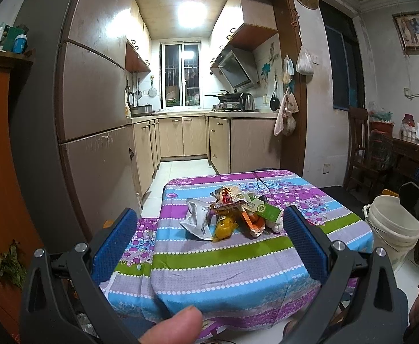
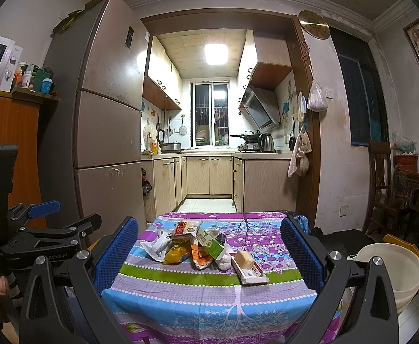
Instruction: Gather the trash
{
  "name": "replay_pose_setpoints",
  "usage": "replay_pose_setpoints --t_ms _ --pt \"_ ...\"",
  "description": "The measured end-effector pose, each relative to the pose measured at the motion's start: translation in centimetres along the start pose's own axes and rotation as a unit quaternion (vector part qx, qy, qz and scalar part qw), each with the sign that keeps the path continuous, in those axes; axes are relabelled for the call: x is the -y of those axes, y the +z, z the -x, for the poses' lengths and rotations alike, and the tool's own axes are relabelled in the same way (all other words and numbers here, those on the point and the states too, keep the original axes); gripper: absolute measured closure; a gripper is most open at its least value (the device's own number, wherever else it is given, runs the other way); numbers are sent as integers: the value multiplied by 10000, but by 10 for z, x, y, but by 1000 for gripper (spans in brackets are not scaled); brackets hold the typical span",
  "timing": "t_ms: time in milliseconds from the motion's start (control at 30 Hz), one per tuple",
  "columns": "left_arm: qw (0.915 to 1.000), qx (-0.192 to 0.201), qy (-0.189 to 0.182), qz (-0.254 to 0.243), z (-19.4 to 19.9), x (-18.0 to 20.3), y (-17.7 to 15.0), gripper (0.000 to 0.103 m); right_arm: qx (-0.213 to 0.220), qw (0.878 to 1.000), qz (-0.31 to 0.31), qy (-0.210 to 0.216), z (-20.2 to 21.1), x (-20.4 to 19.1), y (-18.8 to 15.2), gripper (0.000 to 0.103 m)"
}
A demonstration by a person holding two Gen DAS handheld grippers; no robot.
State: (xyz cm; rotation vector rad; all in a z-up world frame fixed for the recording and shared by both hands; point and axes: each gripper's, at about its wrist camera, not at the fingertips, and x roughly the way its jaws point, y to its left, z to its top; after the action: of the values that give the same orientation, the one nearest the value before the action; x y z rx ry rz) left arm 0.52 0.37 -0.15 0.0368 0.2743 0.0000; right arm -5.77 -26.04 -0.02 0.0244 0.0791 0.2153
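Note:
A heap of trash [image 1: 232,215] lies on a small table under a striped floral cloth [image 1: 238,261]: a silver foil wrapper [image 1: 196,219], a yellow packet [image 1: 223,228], an orange wrapper [image 1: 251,223], a green and white carton [image 1: 267,209] and a red-labelled snack bag [image 1: 228,197]. In the right wrist view the heap [image 2: 198,243] also holds a flat white box [image 2: 252,272] with a pale block on it. My left gripper [image 1: 209,243] is open and empty, short of the heap. My right gripper [image 2: 209,252] is open and empty, short of the table.
A white plastic bucket [image 1: 393,226] stands on the floor right of the table, also in the right wrist view [image 2: 390,269]. A tall fridge [image 2: 106,114] stands left, a kitchen doorway behind. Dark wooden chair and sideboard [image 2: 410,189] are at the right.

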Motion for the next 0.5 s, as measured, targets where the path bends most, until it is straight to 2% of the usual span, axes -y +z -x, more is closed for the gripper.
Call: replay_pose_setpoints --t_ms 500 --pt "10000 15 1 -1 -2 -3 2 5 -16 9999 37 118 -3 -3 3 4"
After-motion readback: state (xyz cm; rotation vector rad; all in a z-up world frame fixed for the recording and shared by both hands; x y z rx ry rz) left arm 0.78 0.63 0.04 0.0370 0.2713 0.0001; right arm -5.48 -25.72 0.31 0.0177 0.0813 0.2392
